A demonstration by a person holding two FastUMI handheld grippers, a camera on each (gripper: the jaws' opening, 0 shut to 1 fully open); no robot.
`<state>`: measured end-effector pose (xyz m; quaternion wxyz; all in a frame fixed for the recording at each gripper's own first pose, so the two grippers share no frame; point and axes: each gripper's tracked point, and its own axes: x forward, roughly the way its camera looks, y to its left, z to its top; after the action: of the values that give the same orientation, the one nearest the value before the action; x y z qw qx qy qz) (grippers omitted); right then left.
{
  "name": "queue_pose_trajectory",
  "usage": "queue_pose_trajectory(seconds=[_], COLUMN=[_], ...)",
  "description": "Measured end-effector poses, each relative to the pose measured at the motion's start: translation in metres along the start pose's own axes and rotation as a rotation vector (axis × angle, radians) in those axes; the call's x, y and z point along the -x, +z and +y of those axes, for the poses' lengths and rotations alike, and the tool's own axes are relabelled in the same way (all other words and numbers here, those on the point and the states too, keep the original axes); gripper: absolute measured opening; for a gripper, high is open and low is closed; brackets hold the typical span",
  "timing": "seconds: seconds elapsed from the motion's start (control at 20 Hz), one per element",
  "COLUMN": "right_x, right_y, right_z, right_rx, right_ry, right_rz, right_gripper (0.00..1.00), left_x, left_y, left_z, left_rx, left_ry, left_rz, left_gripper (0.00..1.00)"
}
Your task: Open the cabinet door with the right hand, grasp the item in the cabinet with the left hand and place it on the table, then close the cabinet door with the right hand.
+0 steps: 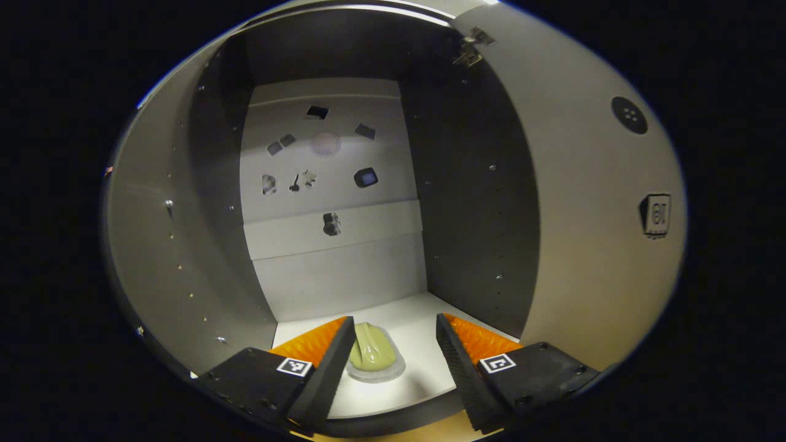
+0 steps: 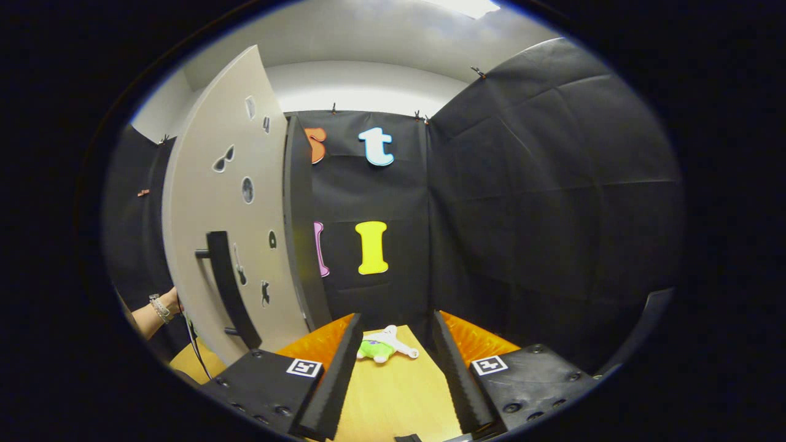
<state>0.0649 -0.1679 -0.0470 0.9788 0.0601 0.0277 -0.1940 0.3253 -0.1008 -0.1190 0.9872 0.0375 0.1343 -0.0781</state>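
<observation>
White cabinet shelf (image 1: 424, 319) carries the pale-green ridged soft item (image 1: 370, 355) near its front edge; your left gripper (image 1: 393, 359) gapes wide; centre, then squeeze.

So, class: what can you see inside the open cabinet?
A greenish soft item lies on the cabinet floor, ahead of the open left gripper. Small stickers dot the back wall. The item's underside is hidden.

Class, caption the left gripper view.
Open left tool reaches into the cabinet toward a green item.
</observation>
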Motion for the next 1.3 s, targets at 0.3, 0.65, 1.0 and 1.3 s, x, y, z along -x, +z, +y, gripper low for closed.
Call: queue_pose_trajectory(seconds=[0.3,0.65,1.0,1.3], right_x=[-0.035,-0.077,-0.095,-0.098], right_y=[-0.004,-0.022,-0.029,-0.031], right_z=[-0.039,-0.037,-0.038,-0.026], right_rx=[0.059,0.044,0.038,0.039], right_ry=[-0.055,-0.012,0.0,0.044], right_rz=[0.008,0.051,0.072,0.077], right_gripper=[0.86,0.86,0.86,0.86], left_x=[-0.047,-0.083,-0.091,-0.07], left_y=[-0.037,-0.062,-0.069,-0.067], left_z=[0.032,0.037,0.042,0.039], left_rx=[0.026,0.035,0.079,0.189], left_ry=[0.098,0.105,0.144,0.149], left_rz=[0.133,0.221,0.233,0.221], left_gripper=[0.78,0.62,0.29,0.26])
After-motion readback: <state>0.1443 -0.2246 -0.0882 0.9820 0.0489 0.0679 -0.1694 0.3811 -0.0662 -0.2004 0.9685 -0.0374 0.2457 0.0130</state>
